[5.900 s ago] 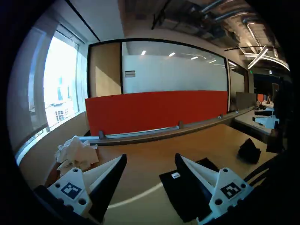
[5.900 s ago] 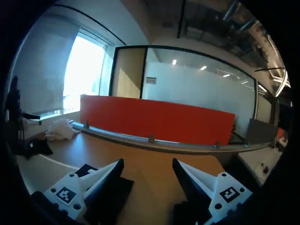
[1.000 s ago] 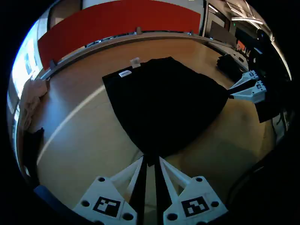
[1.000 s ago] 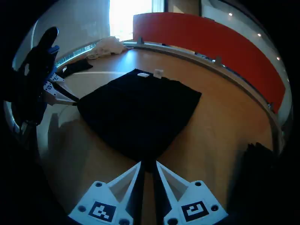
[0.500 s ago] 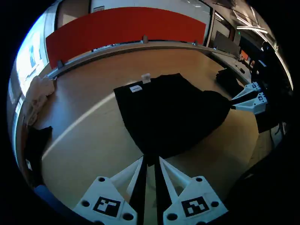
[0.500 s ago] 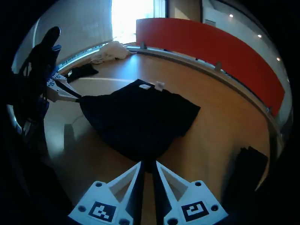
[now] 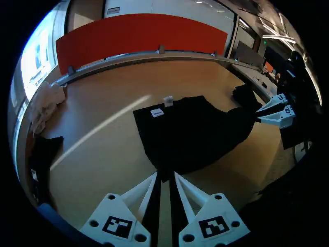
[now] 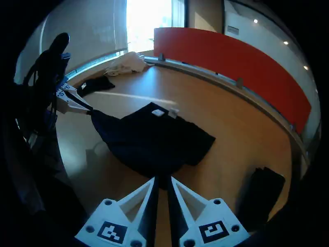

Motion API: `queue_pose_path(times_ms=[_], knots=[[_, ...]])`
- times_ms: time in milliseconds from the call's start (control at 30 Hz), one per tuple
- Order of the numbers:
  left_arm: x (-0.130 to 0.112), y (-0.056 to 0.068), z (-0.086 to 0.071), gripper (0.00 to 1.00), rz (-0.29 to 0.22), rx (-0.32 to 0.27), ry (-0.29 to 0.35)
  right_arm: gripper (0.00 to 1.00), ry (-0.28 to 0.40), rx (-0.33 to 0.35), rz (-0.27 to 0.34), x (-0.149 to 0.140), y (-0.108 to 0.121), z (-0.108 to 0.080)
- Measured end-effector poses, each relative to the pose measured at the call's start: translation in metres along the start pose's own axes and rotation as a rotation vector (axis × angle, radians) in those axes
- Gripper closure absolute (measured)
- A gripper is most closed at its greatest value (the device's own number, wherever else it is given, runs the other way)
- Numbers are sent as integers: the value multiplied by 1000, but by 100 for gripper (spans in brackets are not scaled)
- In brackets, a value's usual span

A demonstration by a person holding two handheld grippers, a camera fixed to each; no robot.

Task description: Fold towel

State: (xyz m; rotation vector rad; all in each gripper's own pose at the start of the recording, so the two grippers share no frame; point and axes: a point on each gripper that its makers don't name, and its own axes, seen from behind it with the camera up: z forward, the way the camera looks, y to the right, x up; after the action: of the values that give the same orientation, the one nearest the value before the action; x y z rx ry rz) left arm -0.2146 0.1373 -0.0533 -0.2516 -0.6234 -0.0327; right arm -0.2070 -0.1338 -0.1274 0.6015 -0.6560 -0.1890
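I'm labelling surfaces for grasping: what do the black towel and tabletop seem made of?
Black towel: soft cloth, matte; it sags and creases where lifted, with a sewn label. Tabletop: probably wood-look laminate or veneer, smooth, slightly glossy; it mirrors a streak of light.

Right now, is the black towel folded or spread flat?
Neither: black towel lifted by two corners, left gripper and right gripper pinching one each; far edge on the table.

The towel [image 7: 193, 131] is soft black cloth, dull, not shiny. The table [image 7: 111, 103] under it is smooth light wood with a little shine. A grey metal rail [image 7: 123, 57] runs along the table's far edge. The left gripper [image 7: 165, 178] is hard white plastic.
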Motion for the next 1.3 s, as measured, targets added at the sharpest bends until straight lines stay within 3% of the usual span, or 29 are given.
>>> queue_pose_path(times_ms=[300, 700, 967, 1300], knots=[[1, 5, -16, 87, -20, -12, 3, 87, -9, 16, 3, 5, -8, -16], [4, 2, -15, 87, -23, -13, 6, 87, -19, 18, -3, 4, -8, -14], [13, -1, -7, 87, -29, -15, 13, 87, -23, 8, -1, 8, 1, -6], [36, -11, 17, 87, -20, -5, 35, 87, -26, -16, 15, 16, 25, 16]])
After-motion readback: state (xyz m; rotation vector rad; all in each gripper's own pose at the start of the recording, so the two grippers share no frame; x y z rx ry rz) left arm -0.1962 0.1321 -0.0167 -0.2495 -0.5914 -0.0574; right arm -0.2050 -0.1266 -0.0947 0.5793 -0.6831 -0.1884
